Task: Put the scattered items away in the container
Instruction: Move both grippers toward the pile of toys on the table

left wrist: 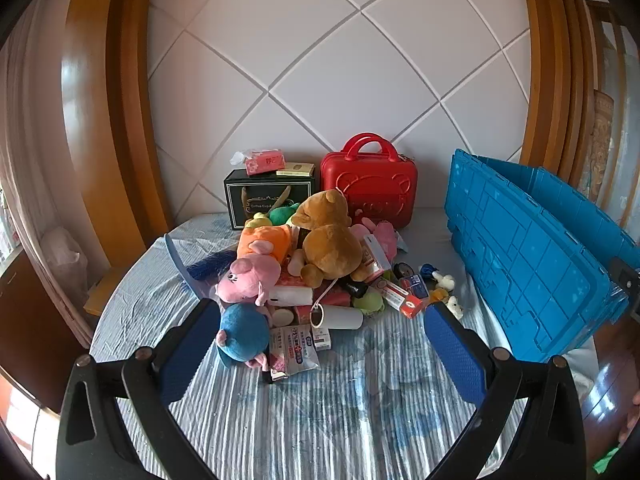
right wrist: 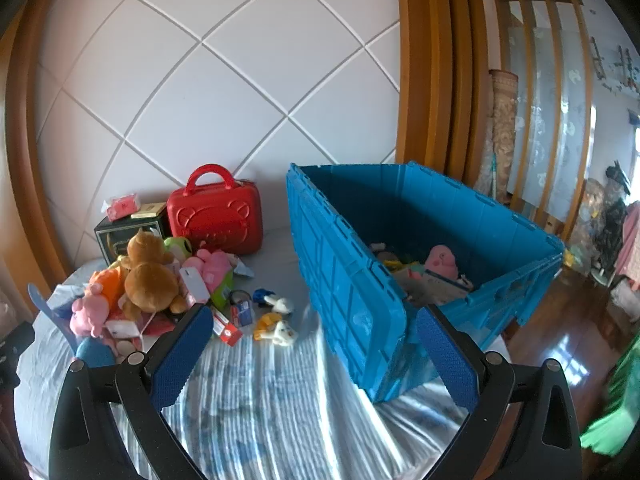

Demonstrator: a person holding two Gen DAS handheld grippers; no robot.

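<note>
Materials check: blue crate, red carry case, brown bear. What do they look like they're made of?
Blue crate: looks like rigid moulded plastic, matte to semi-gloss; ribbed, panelled walls.
Red carry case: likely a hard plastic shell, glossy; embossed bear face, moulded handle, highlights on the surface.
Brown bear: soft plush fabric, fuzzy matte surface, rounded stuffed shape.

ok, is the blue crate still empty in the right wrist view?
No: the blue crate already holds several items, including a pink plush lying against the far inner wall.
</note>
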